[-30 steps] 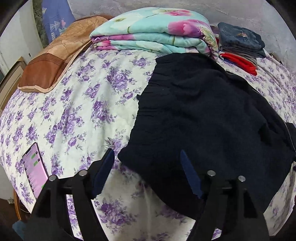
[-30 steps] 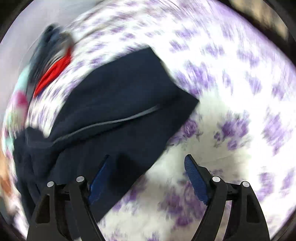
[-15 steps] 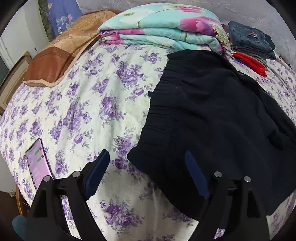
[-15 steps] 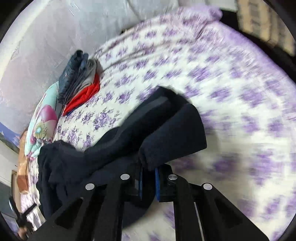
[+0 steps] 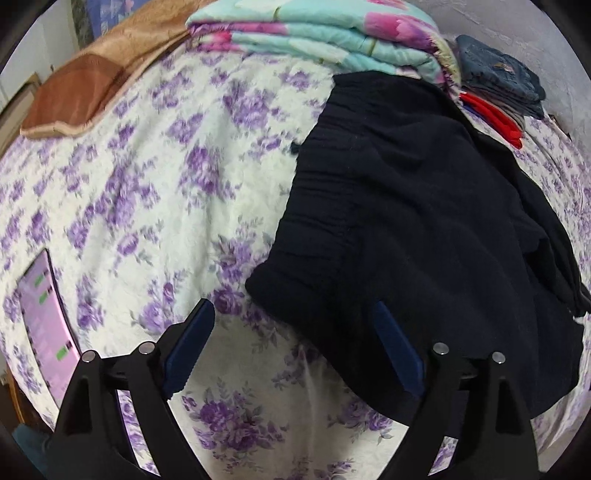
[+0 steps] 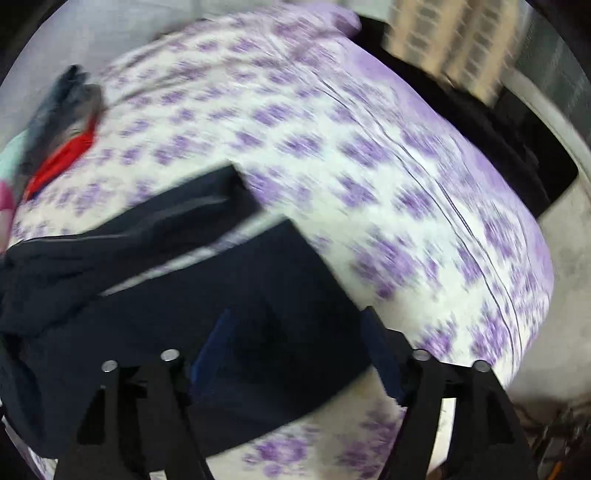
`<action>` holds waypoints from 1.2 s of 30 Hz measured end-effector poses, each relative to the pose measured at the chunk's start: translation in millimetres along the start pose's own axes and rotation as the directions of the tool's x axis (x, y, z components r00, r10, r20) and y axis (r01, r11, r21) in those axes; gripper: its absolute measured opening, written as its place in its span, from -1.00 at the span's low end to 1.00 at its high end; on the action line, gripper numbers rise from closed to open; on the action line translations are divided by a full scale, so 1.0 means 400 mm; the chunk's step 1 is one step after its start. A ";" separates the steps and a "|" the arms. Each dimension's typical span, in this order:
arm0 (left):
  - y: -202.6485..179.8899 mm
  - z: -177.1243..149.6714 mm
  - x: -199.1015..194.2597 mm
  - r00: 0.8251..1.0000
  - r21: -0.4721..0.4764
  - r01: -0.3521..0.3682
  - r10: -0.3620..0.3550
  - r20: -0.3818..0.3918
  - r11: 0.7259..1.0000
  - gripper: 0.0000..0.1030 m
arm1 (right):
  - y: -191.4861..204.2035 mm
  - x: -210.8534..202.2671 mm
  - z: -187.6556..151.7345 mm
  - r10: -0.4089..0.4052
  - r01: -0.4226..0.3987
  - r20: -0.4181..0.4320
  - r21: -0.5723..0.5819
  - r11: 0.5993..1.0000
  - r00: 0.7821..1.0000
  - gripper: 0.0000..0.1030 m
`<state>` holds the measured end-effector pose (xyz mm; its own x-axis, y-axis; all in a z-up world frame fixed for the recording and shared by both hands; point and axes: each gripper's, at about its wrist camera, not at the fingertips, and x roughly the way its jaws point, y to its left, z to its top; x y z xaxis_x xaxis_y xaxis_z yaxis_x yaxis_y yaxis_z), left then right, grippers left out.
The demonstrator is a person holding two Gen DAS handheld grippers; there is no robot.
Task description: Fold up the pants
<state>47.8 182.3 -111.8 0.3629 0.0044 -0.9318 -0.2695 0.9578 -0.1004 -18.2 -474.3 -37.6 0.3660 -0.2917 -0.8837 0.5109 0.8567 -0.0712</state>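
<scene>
Dark navy pants [image 5: 424,221] lie on a bed with a white, purple-flowered cover [image 5: 166,184]. In the left wrist view their gathered waistband faces me, and its near corner lies between my fingers. My left gripper [image 5: 291,343] is open just above it. In the right wrist view, which is blurred, the two pant legs [image 6: 207,280] lie spread apart with a strip of cover between them. My right gripper [image 6: 295,343] is open over the hem end of the near leg.
A folded teal and pink quilt [image 5: 314,33] and a brown pillow [image 5: 92,85] lie at the head of the bed. A stack of folded clothes [image 5: 498,85] sits beside the quilt. A lit phone [image 5: 46,317] lies at the bed's left edge. The floor [image 6: 561,258] shows past the right edge.
My right gripper, shut on a pant leg half a second ago, has opened and the leg now lies flat on the bed. My left gripper has edged closer to the waistband.
</scene>
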 end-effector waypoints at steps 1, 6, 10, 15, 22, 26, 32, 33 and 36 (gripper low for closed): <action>0.007 -0.003 0.010 0.999 -0.027 0.028 -0.029 -0.029 0.999 0.66 | 0.039 0.000 0.006 0.026 -0.025 0.013 -0.029 0.999 1.000 0.46; 0.044 -0.026 0.035 0.979 -0.174 0.154 -0.173 -0.103 0.973 0.55 | 0.145 -0.028 -0.019 0.148 -0.144 0.025 -0.137 0.980 0.989 0.47; 0.034 -0.017 0.054 0.975 -0.176 0.160 -0.183 -0.124 0.971 0.43 | 0.206 -0.048 -0.040 0.204 -0.197 0.018 -0.194 0.961 0.979 0.48; 0.004 0.052 0.073 0.985 -0.184 0.128 -0.147 -0.094 0.975 -0.07 | 0.230 -0.054 -0.045 0.219 -0.210 0.017 -0.215 0.954 0.976 0.48; -0.021 0.050 -0.041 0.997 -0.123 0.078 -0.074 0.037 0.989 -0.59 | 0.237 -0.042 -0.046 0.235 -0.227 0.013 -0.216 0.950 0.972 0.51; -0.003 0.024 -0.190 0.987 -0.138 0.083 -0.062 0.151 0.987 -0.59 | 0.280 -0.017 -0.060 0.278 -0.282 -0.054 -0.246 0.927 0.959 0.51; 0.032 -0.033 -0.304 0.984 -0.106 0.057 -0.038 0.176 0.993 -0.59 | 0.436 0.014 -0.139 0.421 -0.497 -0.291 -0.276 0.823 0.859 0.51; 0.043 -0.046 -0.312 0.985 -0.113 0.056 -0.037 0.170 0.992 -0.59 | 0.458 0.018 -0.154 0.440 -0.528 -0.326 -0.270 0.805 0.837 0.52; 0.102 -0.078 -0.270 0.990 -0.154 -0.006 0.028 0.137 0.988 -0.56 | 0.547 0.039 -0.224 0.446 -0.615 -0.472 -0.305 0.727 0.761 0.62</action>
<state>-30.1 211.8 -26.3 0.4745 0.0703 -0.8775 -0.4058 0.9021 -0.1471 29.4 -253.2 -108.3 0.1394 0.3605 -0.9223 -0.0907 0.9321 0.3507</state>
